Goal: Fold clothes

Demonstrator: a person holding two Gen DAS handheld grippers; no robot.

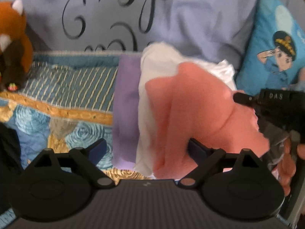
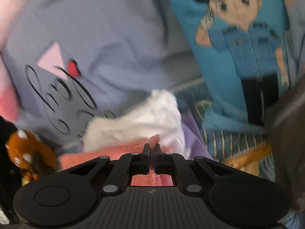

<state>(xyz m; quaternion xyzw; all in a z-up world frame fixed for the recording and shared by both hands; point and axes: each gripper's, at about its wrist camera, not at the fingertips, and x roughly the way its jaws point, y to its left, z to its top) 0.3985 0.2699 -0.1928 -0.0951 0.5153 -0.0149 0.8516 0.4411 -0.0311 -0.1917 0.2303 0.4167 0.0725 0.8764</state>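
A salmon-pink fleece cloth [image 1: 200, 105] lies bunched on top of a white garment [image 1: 158, 63] and a lilac one [image 1: 125, 95] on the bed. My left gripper [image 1: 146, 148] hangs just over the near end of this pile, jaws wide open. Its right finger [image 1: 196, 148] rests against the pink fleece and its left finger [image 1: 99, 148] is over the bedspread. My right gripper [image 2: 152, 147] is shut on an edge of the pink cloth [image 2: 114, 152], a tuft of which sticks up past its tips. In the left wrist view the right gripper [image 1: 242, 97] comes in from the right at the cloth's edge.
A blue and gold patterned bedspread [image 1: 66, 87] covers the bed. A grey-blue pillow with black script [image 1: 171, 19] stands behind the pile. A blue cushion with a saluting cartoon officer [image 1: 276, 53] leans at the right. A red-brown plush animal [image 1: 13, 43] sits at the left.
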